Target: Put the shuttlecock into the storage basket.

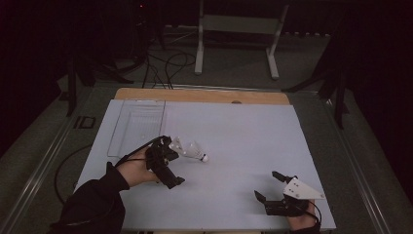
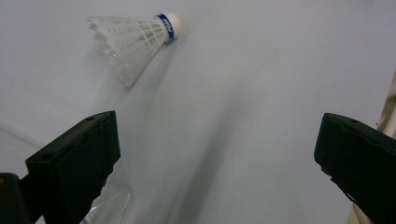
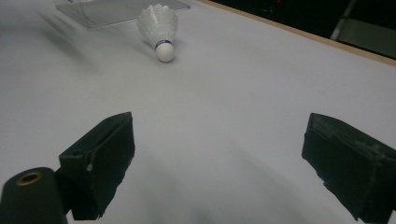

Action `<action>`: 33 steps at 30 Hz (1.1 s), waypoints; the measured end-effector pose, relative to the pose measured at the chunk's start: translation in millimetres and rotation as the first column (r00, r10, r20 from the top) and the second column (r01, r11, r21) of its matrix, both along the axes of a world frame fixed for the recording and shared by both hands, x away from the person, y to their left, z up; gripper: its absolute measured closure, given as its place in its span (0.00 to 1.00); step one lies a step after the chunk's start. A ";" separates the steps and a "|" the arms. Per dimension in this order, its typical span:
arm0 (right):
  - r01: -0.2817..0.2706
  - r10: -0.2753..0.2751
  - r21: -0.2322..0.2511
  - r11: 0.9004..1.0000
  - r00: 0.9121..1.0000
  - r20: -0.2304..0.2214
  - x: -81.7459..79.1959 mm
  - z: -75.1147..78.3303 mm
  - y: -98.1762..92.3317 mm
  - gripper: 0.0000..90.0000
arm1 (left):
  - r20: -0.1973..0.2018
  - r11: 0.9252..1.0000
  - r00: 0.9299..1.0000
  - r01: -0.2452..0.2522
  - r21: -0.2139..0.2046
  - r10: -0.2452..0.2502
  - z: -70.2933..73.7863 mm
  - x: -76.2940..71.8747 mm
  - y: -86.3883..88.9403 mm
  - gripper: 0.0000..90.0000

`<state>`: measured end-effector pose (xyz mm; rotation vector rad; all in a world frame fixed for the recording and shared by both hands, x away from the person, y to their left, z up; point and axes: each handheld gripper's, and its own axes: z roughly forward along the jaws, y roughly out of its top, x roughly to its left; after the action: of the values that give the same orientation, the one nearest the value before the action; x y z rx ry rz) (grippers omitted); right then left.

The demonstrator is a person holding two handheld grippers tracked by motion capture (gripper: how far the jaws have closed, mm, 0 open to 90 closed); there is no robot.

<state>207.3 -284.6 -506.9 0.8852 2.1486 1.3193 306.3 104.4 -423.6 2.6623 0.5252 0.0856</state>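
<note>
shuttlecock (image 1: 195,152) lies on its side on white table (image 1: 243,146), cork away from clear tray (image 1: 139,124), just beside your left gripper (image 1: 170,163). l jaws spread wide to span the skirt. right gripper (image 1: 270,187), jaws also spread, sits well apart near table's front edge, out of the way.

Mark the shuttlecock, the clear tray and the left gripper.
shuttlecock (image 2: 135,39): left gripper view, on its white feather skirt.
clear tray (image 1: 139,122): high view, on its bare floor.
left gripper (image 1: 171,163): high view, midway between its open jaws.
</note>
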 end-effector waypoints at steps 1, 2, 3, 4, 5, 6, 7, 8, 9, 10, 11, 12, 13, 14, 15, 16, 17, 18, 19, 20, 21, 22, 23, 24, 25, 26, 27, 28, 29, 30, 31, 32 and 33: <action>-0.002 0.002 0.001 1.000 1.000 0.000 -0.1 0.2 0.1 0.10 | -0.005 1.000 1.000 0.004 0.004 -0.004 -0.5 1.2 -0.9 0.01; -0.002 0.002 0.001 1.000 1.000 0.000 -0.1 0.2 0.1 0.10 | -0.012 1.000 1.000 0.007 0.004 -0.007 -1.1 2.3 -1.8 0.01; -0.003 0.003 0.002 1.000 1.000 0.000 -0.1 0.2 0.1 0.10 | -0.019 1.000 1.000 0.012 0.000 -0.012 -1.9 5.1 -3.4 0.01; -0.003 0.003 0.002 1.000 1.000 0.000 -0.1 0.2 0.1 0.10 | -0.019 1.000 1.000 0.012 0.000 -0.012 -1.9 5.1 -3.4 0.01; -0.003 0.003 0.000 1.000 1.000 -0.002 -0.2 0.0 0.2 0.10 | -0.017 1.000 1.000 0.012 0.006 -0.012 -2.0 6.7 -5.3 0.01; -0.003 0.003 0.000 1.000 1.000 -0.002 -0.2 0.0 0.2 0.10 | -0.017 1.000 1.000 0.012 0.006 -0.012 -2.0 6.7 -5.3 0.01; -0.004 0.004 0.000 1.000 1.000 -0.002 -0.3 0.2 0.1 0.10 | -0.022 1.000 1.000 0.009 0.015 -0.009 -1.8 7.8 -7.2 0.01; -0.004 0.004 0.000 1.000 1.000 -0.002 -0.3 0.2 0.1 0.10 | -0.022 1.000 1.000 0.009 0.015 -0.009 -1.8 7.8 -7.2 0.01; -0.005 0.005 0.004 1.000 1.000 -0.005 -0.2 0.0 -0.1 0.10 | -0.025 1.000 0.999 0.023 0.019 -0.023 -1.7 8.7 -8.6 0.01; -0.004 0.004 0.003 1.000 1.000 -0.004 0.0 -0.2 0.0 0.10 | -0.025 1.000 0.999 0.023 0.019 -0.023 -1.7 8.7 -8.6 0.01; -0.005 0.005 0.001 1.000 1.000 -0.007 0.1 -0.4 0.0 0.10 | -0.032 0.999 0.999 0.032 0.018 -0.032 -2.3 10.6 -9.4 0.01; -0.005 0.005 0.001 1.000 1.000 -0.007 0.1 -0.4 0.0 0.10 | -0.032 0.999 0.999 0.032 0.018 -0.032 -2.3 10.6 -9.4 0.01; -0.006 0.006 0.001 1.000 1.000 -0.010 0.0 -0.5 0.4 0.10 | -0.038 0.999 0.998 0.040 0.012 -0.039 -2.9 13.3 -9.8 0.01; -0.006 0.006 0.001 1.000 1.000 -0.010 0.0 -0.5 0.4 0.10 | -0.038 0.999 0.998 0.040 0.012 -0.039 -2.9 13.3 -9.8 0.01; -0.007 0.007 -0.002 1.000 1.000 -0.007 -0.1 -0.3 0.6 0.10 | -0.046 0.999 0.998 0.041 0.011 -0.040 -3.4 15.4 -10.1 0.01; -0.008 0.008 -0.001 1.000 1.000 -0.006 -0.2 -0.3 0.6 0.10 | -0.050 0.999 0.998 0.041 0.010 -0.040 -4.4 16.9 -10.7 0.01; -0.008 0.008 -0.001 1.000 1.000 -0.006 -0.2 -0.3 0.6 0.10 | -0.050 0.999 0.998 0.041 0.010 -0.040 -4.4 16.9 -10.7 0.01; -0.007 0.007 -0.001 1.000 1.000 -0.008 -0.1 -0.3 0.6 0.10 | -0.053 0.999 0.997 0.048 0.006 -0.048 -5.3 18.2 -11.1 0.01; -0.008 0.008 -0.002 1.000 1.000 -0.012 0.0 -0.7 0.3 0.10 | -0.060 0.999 0.997 0.050 0.007 -0.050 -6.2 20.1 -11.8 0.01; -0.008 0.008 -0.002 1.000 1.000 -0.012 0.0 -0.7 0.3 0.10 | -0.060 0.999 0.997 0.050 0.007 -0.050 -6.2 20.1 -11.8 0.01; -0.007 0.007 -0.002 1.000 1.000 -0.012 0.1 -0.8 0.3 0.10 | -0.061 0.999 0.997 0.050 0.011 -0.049 -6.9 22.4 -12.3 0.01; -0.008 0.008 -0.001 1.000 1.000 -0.013 0.3 -0.9 0.4 0.10 | -0.062 0.999 0.997 0.047 0.016 -0.046 -7.2 24.3 -12.5 0.01; -0.009 0.009 -0.001 1.000 1.000 -0.013 0.4 -1.1 0.5 0.10 | -0.063 0.999 0.997 0.045 0.015 -0.044 -7.5 26.2 -12.6 0.01; -0.011 0.011 -0.002 1.000 1.000 -0.015 0.3 -1.2 0.7 0.10 | -0.069 0.999 0.997 0.043 0.010 -0.042 -7.7 28.2 -12.6 0.01; -0.011 0.011 -0.001 1.000 1.000 -0.015 0.4 -1.2 0.7 0.10 | -0.072 0.999 0.996 0.044 0.008 -0.043 -8.2 30.2 -12.5 0.01; -0.011 0.011 -0.001 1.000 1.000 -0.015 0.4 -1.2 0.7 0.10 | -0.071 0.999 0.997 0.042 0.010 -0.041 -8.7 31.8 -12.7 0.01; -0.011 0.011 -0.001 1.000 1.000 -0.017 0.5 -1.4 0.7 0.10 | -0.070 0.999 0.997 0.039 0.014 -0.038 -9.5 33.3 -13.0 0.01; -0.011 0.011 -0.001 1.000 1.000 -0.017 0.5 -1.4 0.7 0.10 | -0.068 0.999 0.997 0.040 0.019 -0.039 -10.1 34.5 -13.4 0.01; -0.011 0.011 -0.002 1.000 1.000 -0.015 0.8 -1.6 0.6 0.10 | -0.067 0.999 0.997 0.038 0.017 -0.037 -10.7 35.5 -13.9 0.01; -0.011 0.011 -0.002 1.000 1.000 -0.015 0.8 -1.6 0.6 0.10 | -0.068 0.999 0.997 0.037 0.018 -0.036 -11.1 36.6 -14.3 0.01; -0.011 0.011 0.000 1.000 1.000 -0.016 0.7 -1.6 0.6 0.10 | -0.064 0.999 0.997 0.037 0.020 -0.036 -11.4 37.4 -14.8 0.01; -0.011 0.011 -0.001 1.000 1.000 -0.015 0.8 -1.6 0.5 0.10 | -0.066 0.999 0.997 0.035 0.012 -0.034 -11.9 38.1 -15.3 0.01; -0.012 0.012 -0.003 1.000 1.000 -0.013 0.9 -1.7 0.5 0.10 | -0.064 0.999 0.997 0.037 0.011 -0.036 -12.1 40.3 -16.1 0.01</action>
<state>208.2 -284.1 -508.6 0.8830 2.1684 1.3195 346.6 88.3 -435.7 2.6928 0.4974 -0.0065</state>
